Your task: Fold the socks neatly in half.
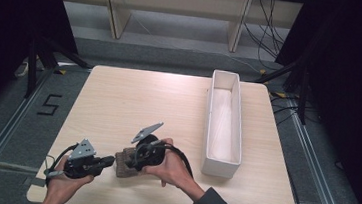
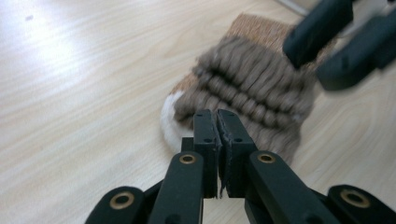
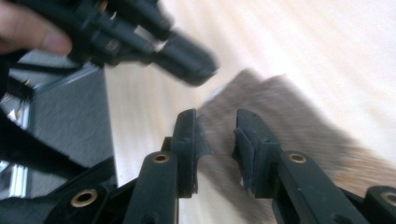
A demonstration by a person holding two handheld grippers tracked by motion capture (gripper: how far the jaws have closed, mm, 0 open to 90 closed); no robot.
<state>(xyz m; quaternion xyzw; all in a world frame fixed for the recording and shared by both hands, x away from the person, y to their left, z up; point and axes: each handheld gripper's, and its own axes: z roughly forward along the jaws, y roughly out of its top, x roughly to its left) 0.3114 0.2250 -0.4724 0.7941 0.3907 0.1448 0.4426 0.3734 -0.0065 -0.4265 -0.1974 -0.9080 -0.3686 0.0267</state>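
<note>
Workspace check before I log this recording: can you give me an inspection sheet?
Surface: light wooden table, bare apart from the items below.
Job's things: brown ribbed sock lying flat near the front edge, white at one end.
Clutter: long white tray on the right side; nothing seen in it.
Grippers: left gripper shut at the sock's edge, whether it pinches cloth is unclear; right gripper open over the sock.
Cables: a black cable loops from the right gripper; loose cables on the floor behind the table.
Surroundings: grey floor marked "5", wooden shelving behind, dark curtains at the sides.
</note>
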